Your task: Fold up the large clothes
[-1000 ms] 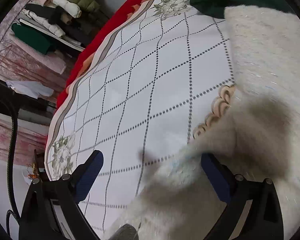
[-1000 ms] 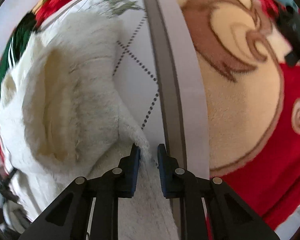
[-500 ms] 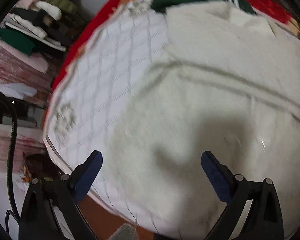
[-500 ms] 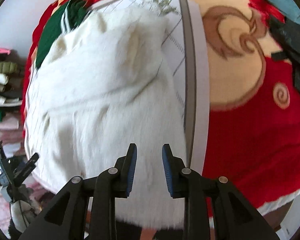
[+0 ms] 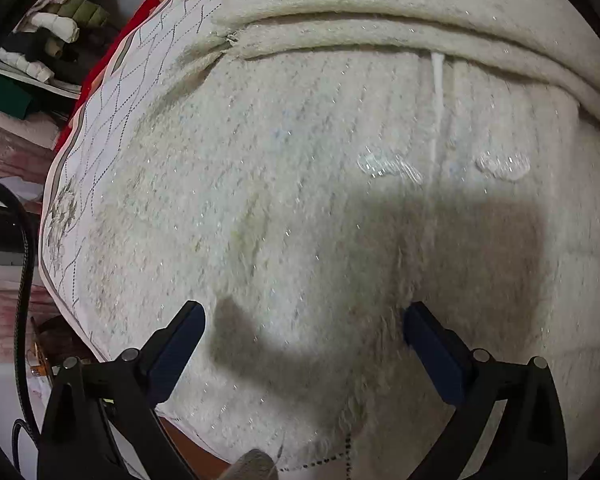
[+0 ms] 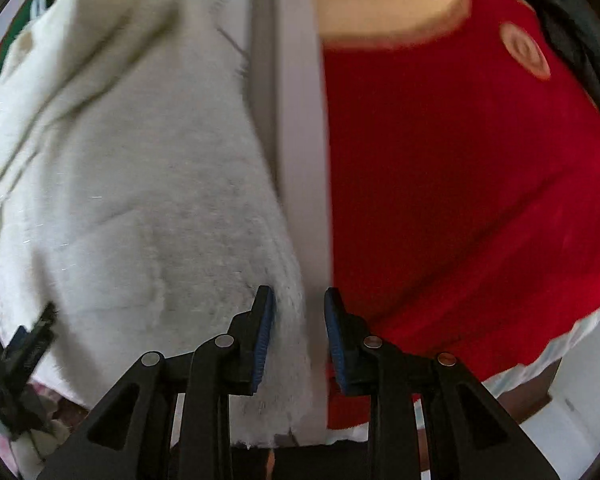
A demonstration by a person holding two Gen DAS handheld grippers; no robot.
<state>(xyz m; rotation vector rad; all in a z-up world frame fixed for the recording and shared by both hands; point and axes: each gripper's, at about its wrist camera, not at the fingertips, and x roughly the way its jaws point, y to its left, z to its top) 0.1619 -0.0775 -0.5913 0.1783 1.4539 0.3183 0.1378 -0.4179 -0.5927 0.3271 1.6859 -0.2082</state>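
Observation:
A large fuzzy cream-white garment (image 5: 320, 184) lies spread on the white diamond-pattern cloth (image 5: 112, 112), with a folded band across its far part. My left gripper (image 5: 304, 344) is wide open just above the garment, holding nothing. In the right wrist view the same garment (image 6: 132, 200) lies left of the cloth's grey and white border (image 6: 296, 128). My right gripper (image 6: 298, 332) hovers over the garment's right edge with its jaws partly apart and nothing held between them.
A red blanket (image 6: 460, 200) with beige patterns covers the bed to the right. Stacked folded clothes (image 5: 52, 36) sit on shelves at far left. A black cable (image 5: 26, 280) hangs at the left. The bed's near edge is just below the grippers.
The right gripper has let go of the garment edge it pinched and opened partly. The garment now lies spread flat over the cloth. Both grippers moved back toward the near edge.

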